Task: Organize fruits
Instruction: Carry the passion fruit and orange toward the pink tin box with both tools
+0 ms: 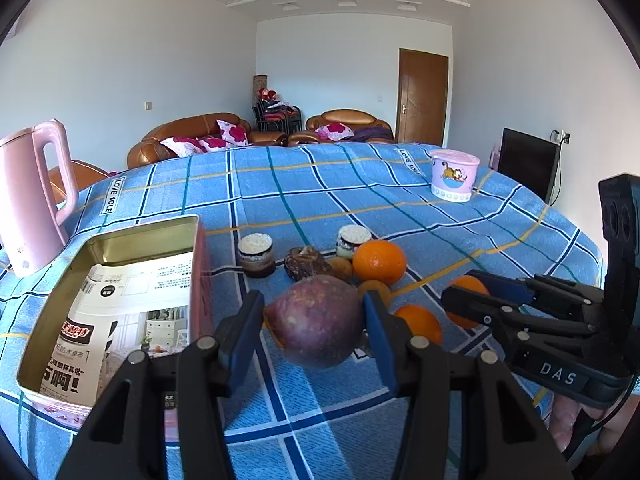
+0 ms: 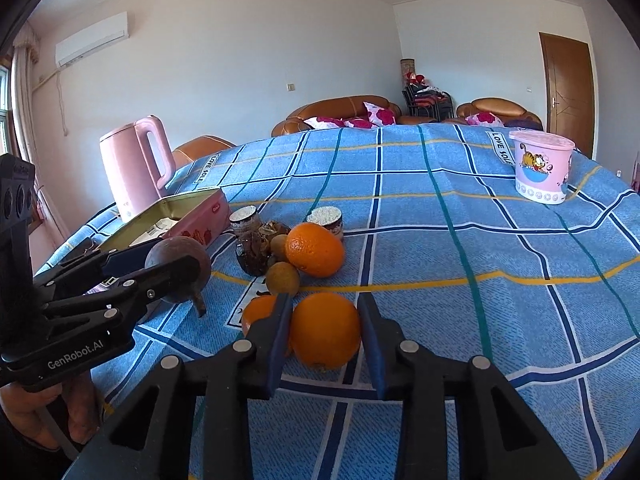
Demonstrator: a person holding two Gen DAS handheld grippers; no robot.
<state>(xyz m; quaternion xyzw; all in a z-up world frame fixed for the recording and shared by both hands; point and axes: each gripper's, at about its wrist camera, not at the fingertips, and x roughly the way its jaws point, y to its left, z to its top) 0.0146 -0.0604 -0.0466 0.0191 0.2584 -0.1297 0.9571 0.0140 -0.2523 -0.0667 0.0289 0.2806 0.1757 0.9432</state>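
My left gripper [image 1: 314, 300] is shut on a round purple fruit [image 1: 316, 328], its blue pads pressing both sides. In the right wrist view this purple fruit [image 2: 176, 264] hangs just above the cloth beside the tin, stem pointing down. My right gripper [image 2: 324, 300] is shut on an orange [image 2: 325, 330] that rests low on the blue checked cloth; from the left wrist view that orange [image 1: 466, 286] shows between the right gripper's fingers [image 1: 472, 304]. A larger orange [image 2: 315, 249], a small orange [image 2: 258, 314] and a kiwi [image 2: 283, 278] lie close behind.
An open tin box [image 1: 144, 232] with a printed paper inside stands at the left. Two lidded jars [image 1: 256, 254] [image 1: 352, 240] and a dark brown lump [image 1: 306, 264] sit behind the fruits. A pink kettle [image 1: 32, 196] is far left, a pink cartoon tub [image 1: 454, 176] far right.
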